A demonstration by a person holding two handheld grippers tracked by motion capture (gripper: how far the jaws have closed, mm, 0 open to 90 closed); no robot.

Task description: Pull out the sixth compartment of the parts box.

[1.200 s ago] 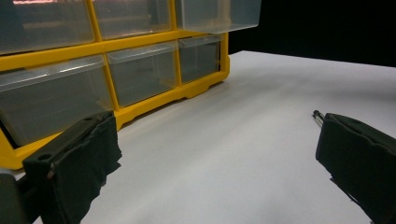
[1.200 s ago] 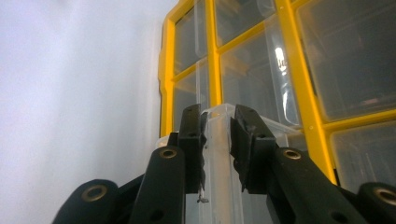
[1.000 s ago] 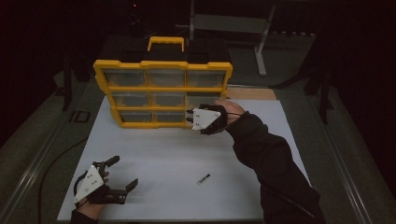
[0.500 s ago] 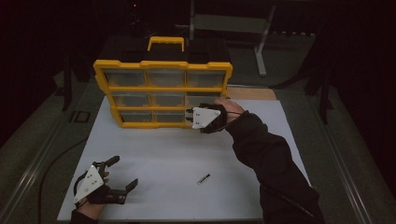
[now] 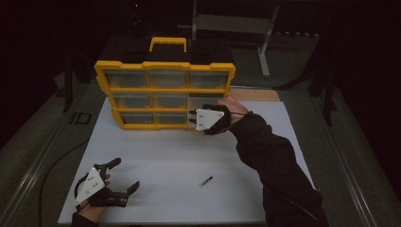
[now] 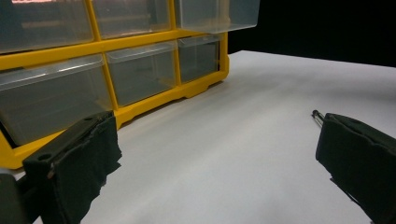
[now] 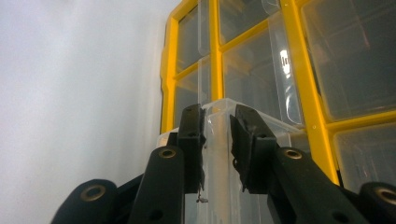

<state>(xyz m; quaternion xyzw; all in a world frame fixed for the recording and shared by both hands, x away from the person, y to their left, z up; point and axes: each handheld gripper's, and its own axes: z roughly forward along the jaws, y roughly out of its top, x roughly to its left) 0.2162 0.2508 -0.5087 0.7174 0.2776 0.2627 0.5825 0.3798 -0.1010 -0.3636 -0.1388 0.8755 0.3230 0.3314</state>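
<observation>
A yellow organiser (image 5: 165,90) with clear drawers stands upright at the back of the white board (image 5: 165,151). My right gripper (image 5: 193,118) is at its lower right corner, shut on the front wall of a clear drawer (image 7: 218,144) that is pulled out a little. In the right gripper view the pads of that gripper (image 7: 216,114) press on the wall from both sides, with the yellow frame (image 7: 215,56) beyond. My left gripper (image 5: 126,174) rests open near the front left corner, nothing between its jaws. A small dark screw (image 5: 205,181) lies mid-board. The left gripper (image 6: 215,140) faces the organiser (image 6: 140,44), and the screw tip (image 6: 316,114) peeks past one jaw.
Behind the organiser sits a black case with a yellow handle (image 5: 169,43). A grey metal stand (image 5: 265,47) is at the back right, and a brown strip (image 5: 255,94) lies at the board's far edge. Dark table rails run along both sides.
</observation>
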